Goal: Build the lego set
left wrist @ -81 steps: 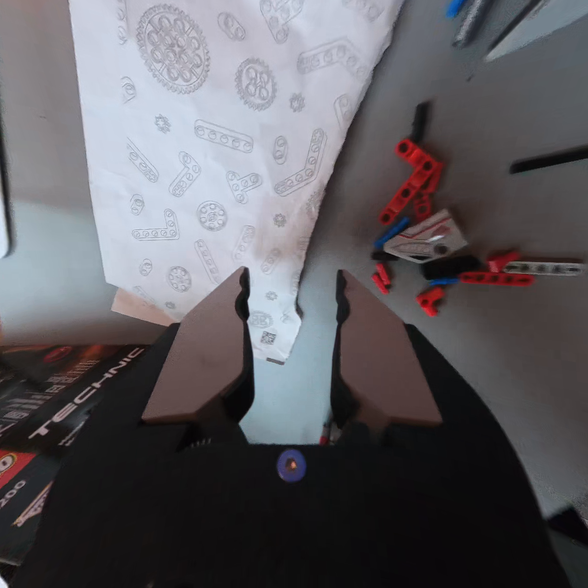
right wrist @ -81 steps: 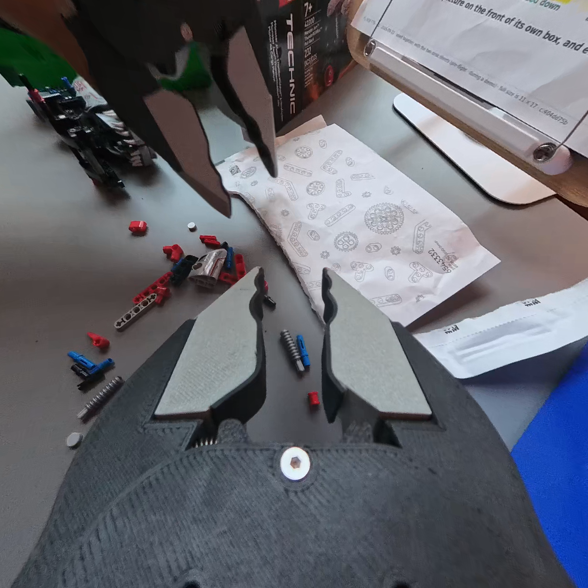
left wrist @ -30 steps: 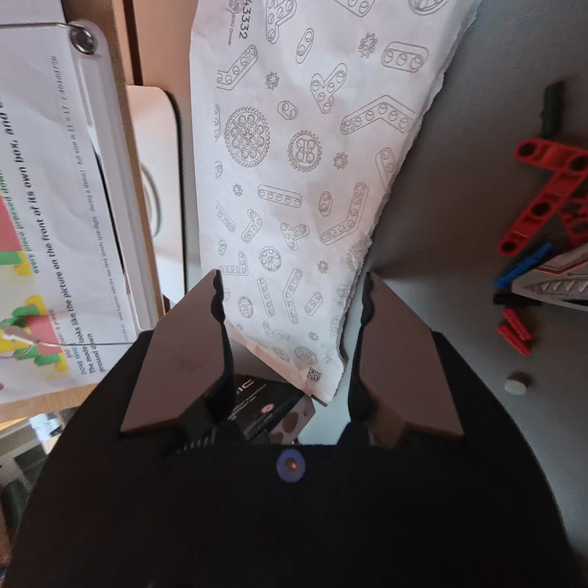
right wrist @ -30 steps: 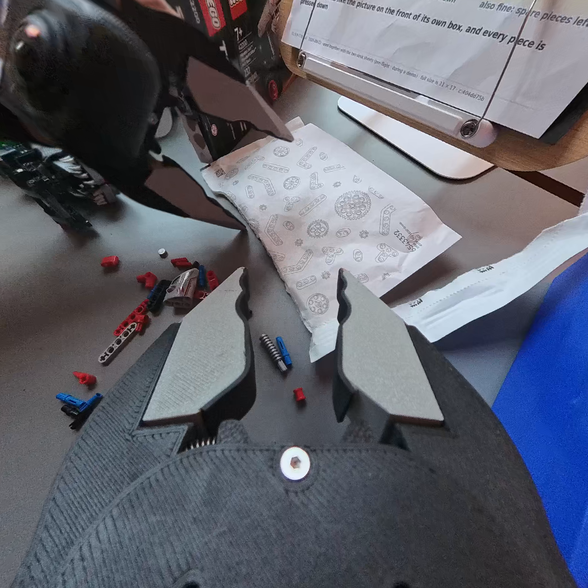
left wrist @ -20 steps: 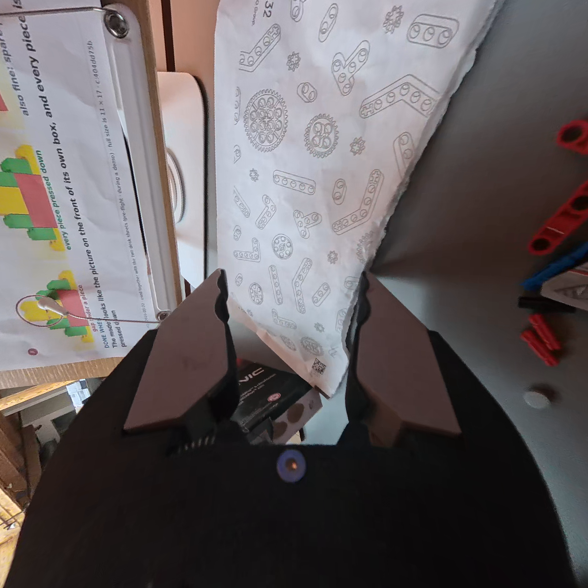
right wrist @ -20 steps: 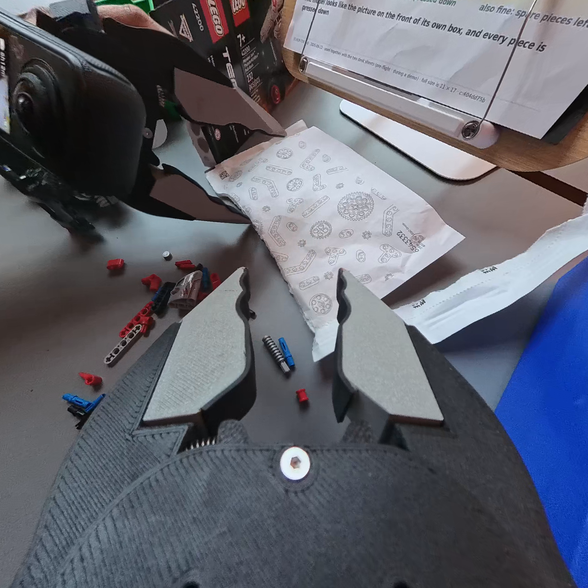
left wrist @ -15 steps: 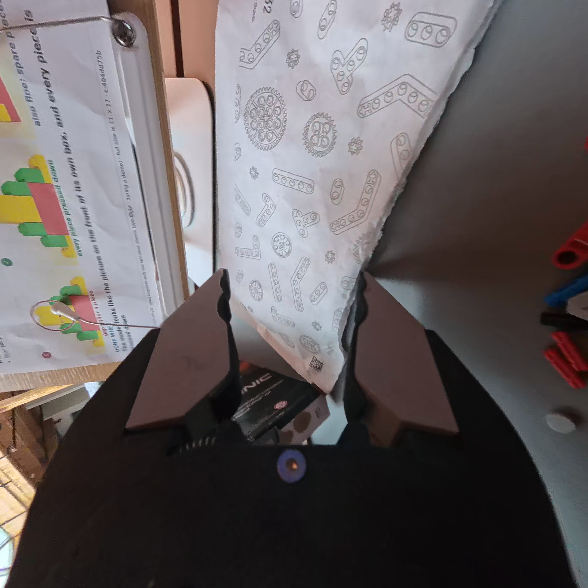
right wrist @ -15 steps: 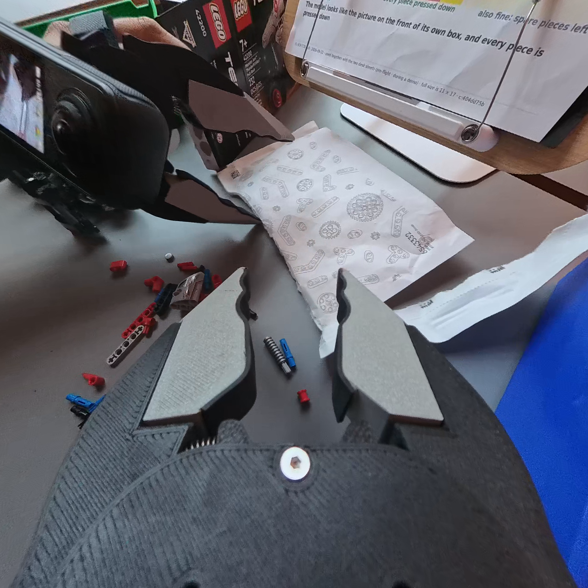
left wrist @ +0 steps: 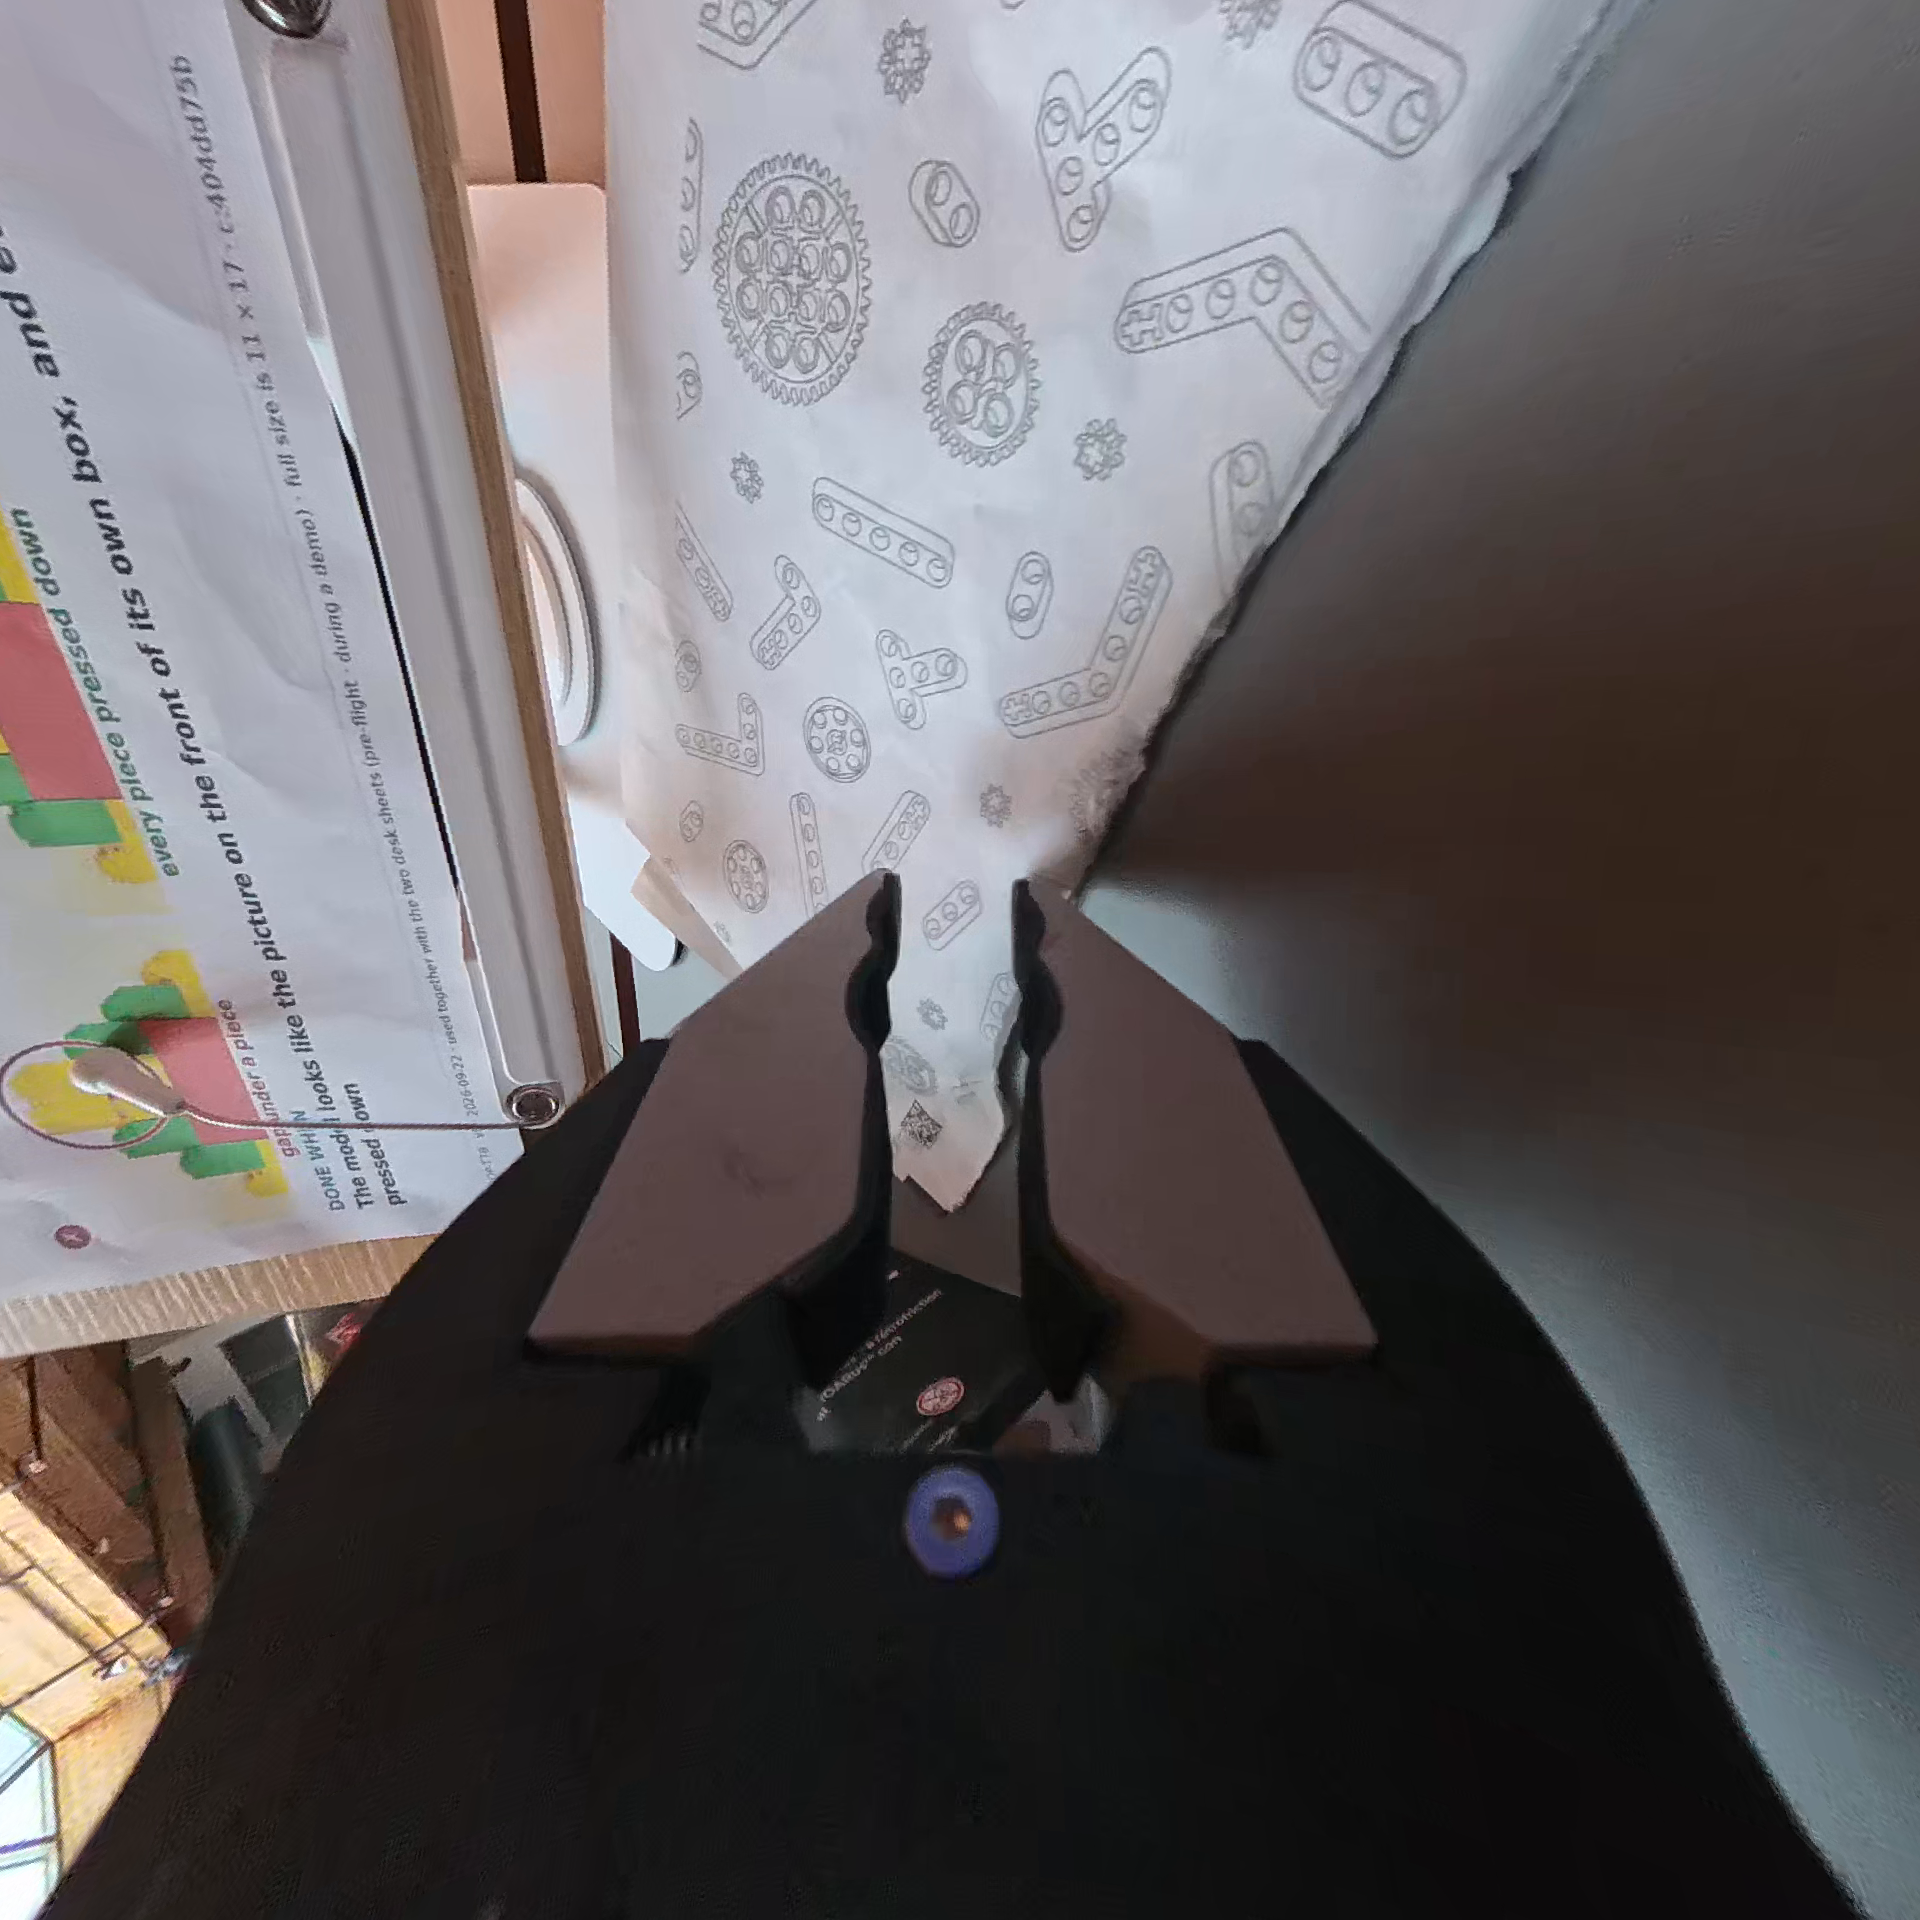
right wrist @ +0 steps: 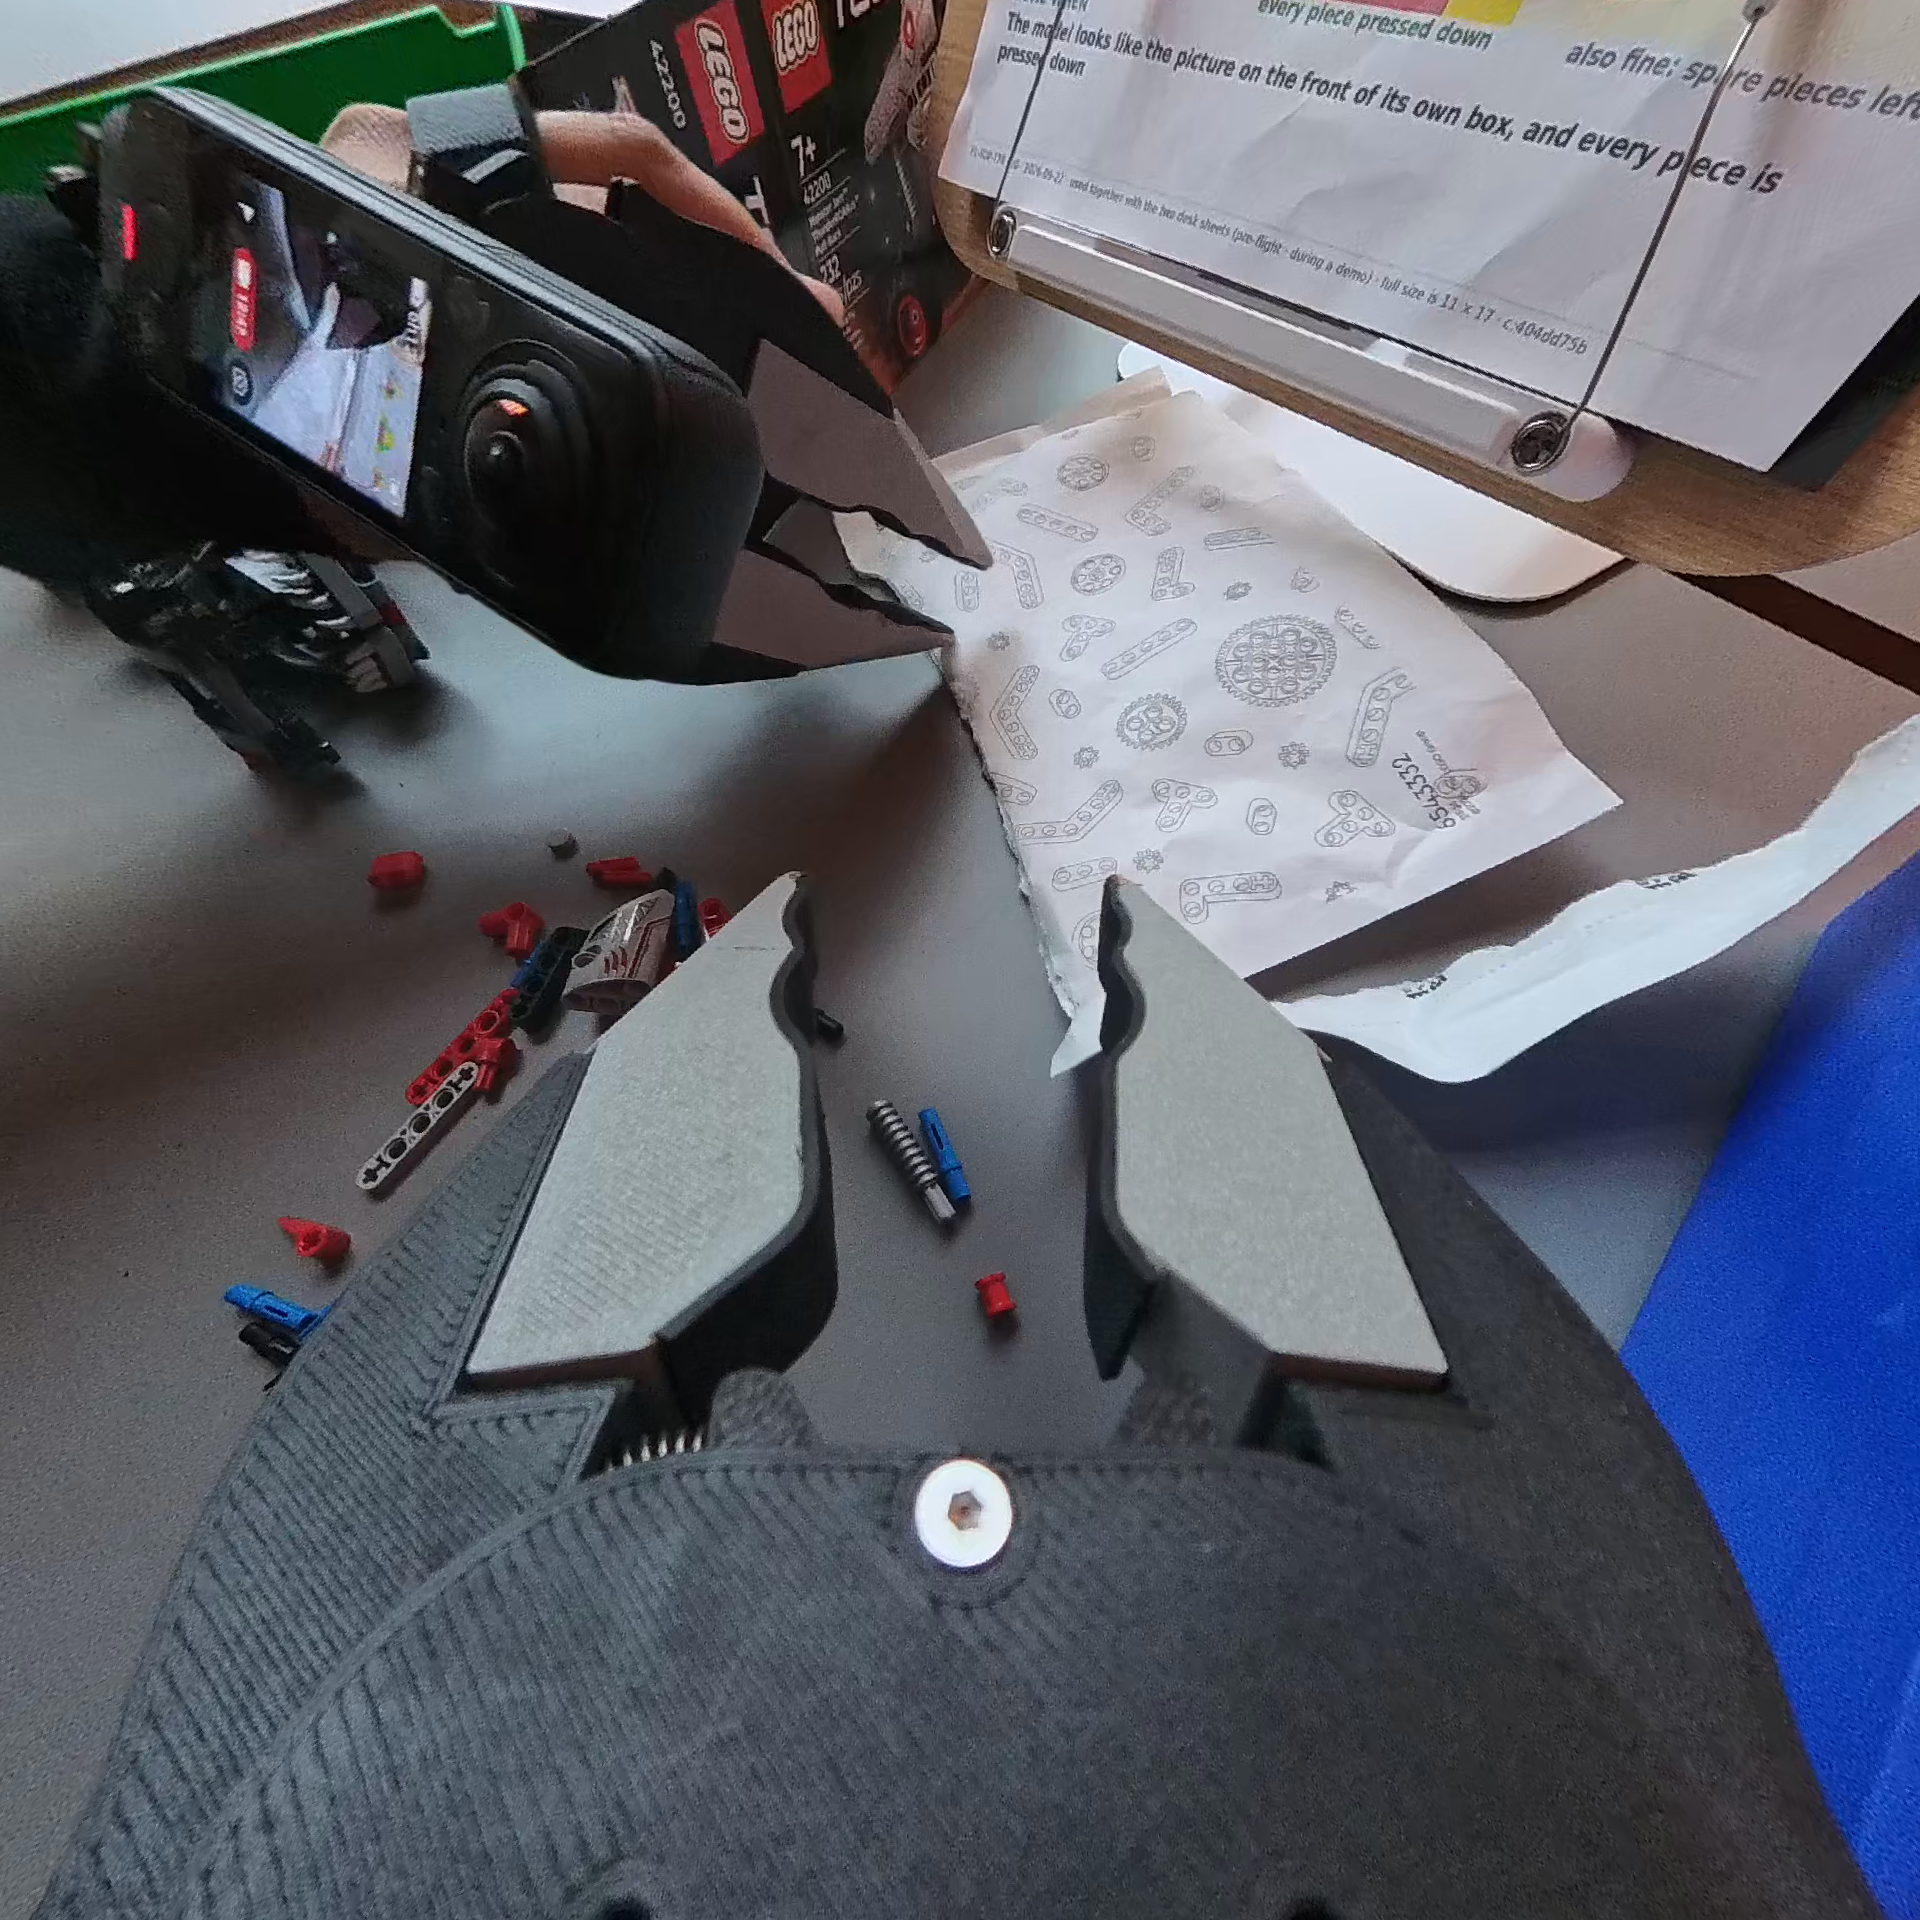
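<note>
Left gripper [left wrist: 951,894] has narrowed its jaws since half a second ago: then they stood wide on either side of the paper bag's [left wrist: 935,436] near corner, now they are almost together with that corner between them, a slim gap showing. In the right wrist view its tips [right wrist: 940,597] sit at the bag's [right wrist: 1247,707] far-left edge, so it looks like a pinch on the bag, though contact on the paper is hard to confirm. Right gripper [right wrist: 956,894] is released, jaws wide, hovering over the worktop [right wrist: 675,748] above a spring [right wrist: 909,1158], blue pin [right wrist: 945,1153] and small red bush [right wrist: 994,1296]; little change there. Loose red, blue and grey parts [right wrist: 582,956] lie left of it, the part-built black model [right wrist: 260,644] far left, the box [right wrist: 810,135] behind. Judgement: the bag is being picked up to empty or clear it; the build itself is early, pieces mostly unassembled.
</note>
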